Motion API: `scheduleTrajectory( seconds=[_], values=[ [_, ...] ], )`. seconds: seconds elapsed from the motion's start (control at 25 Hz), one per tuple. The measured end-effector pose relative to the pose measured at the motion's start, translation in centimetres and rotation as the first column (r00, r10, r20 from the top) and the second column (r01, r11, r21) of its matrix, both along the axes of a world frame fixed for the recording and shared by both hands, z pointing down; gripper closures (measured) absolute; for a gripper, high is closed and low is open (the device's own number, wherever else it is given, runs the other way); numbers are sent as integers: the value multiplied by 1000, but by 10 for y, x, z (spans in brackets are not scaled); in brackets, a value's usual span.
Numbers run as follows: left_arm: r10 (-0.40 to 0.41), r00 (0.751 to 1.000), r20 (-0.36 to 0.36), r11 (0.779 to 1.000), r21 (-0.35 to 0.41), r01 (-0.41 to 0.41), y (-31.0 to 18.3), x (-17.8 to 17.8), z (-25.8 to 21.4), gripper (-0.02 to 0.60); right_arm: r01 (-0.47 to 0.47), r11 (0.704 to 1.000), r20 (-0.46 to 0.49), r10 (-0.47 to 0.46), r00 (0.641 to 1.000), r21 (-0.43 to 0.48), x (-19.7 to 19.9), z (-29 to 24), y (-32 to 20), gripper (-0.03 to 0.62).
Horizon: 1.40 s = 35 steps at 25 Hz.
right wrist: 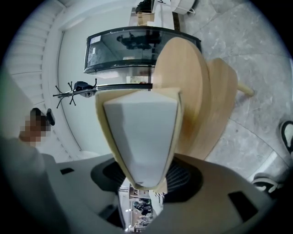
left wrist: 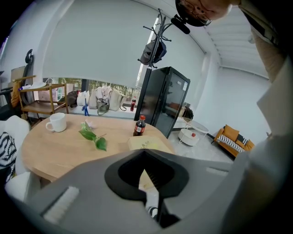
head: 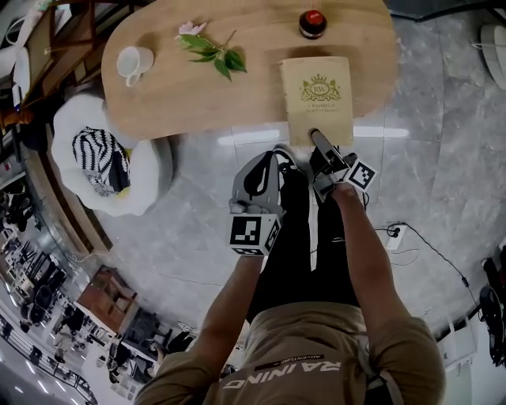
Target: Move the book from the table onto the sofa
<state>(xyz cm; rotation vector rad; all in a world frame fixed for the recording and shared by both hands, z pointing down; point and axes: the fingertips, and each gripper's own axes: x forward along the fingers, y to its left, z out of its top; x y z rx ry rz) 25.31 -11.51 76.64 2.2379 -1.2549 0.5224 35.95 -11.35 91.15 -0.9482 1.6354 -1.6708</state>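
The wooden table (head: 158, 95) is spread across the head view from ten to one o'clock. Both forearms are stretched forward from six o'clock. The right one is reached to the table's near edge, and the left one is held short of it, over the floor. The book (head: 316, 95) is found on the table at one o'clock, its near end overhanging the edge. That end is pinched by the right gripper (head: 318, 146), whose ribbed pads are pressed on the two covers. The left gripper (head: 277, 158) is held at its nine o'clock, jaws drawn together on nothing. Only in the left gripper view is an orange sofa (left wrist: 233, 138) shown, at three o'clock, well apart from the table. A black cabinet (left wrist: 167, 103) is also shown there at twelve o'clock. A bottle (head: 312, 24) is stood at the book's twelve o'clock.
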Motion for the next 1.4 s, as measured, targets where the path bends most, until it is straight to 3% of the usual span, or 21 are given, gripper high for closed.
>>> scheduleTrajectory(
  seconds=[0.4,0.6,0.84,1.08,1.4],
  values=[
    [15,999,38,997,70,-18,-7,-7,-52,584,137,989,-55,-134,989,52,22,-76,1,367],
    [-8,1000,21,997,73,6,0,-12,-87,584,178,982,-46,-176,983,58,26,-124,0,367],
    [19,1000,18,995,94,-21,5,-11,-145,584,221,970,-73,-214,974,106,27,-200,-2,367],
    [82,989,119,970,220,-107,8,-2,-198,584,243,960,-108,-229,967,138,38,-244,6,367],
    [41,997,69,961,271,-58,4,5,-247,584,273,944,-164,-244,956,187,65,-302,6,367]
  ],
)
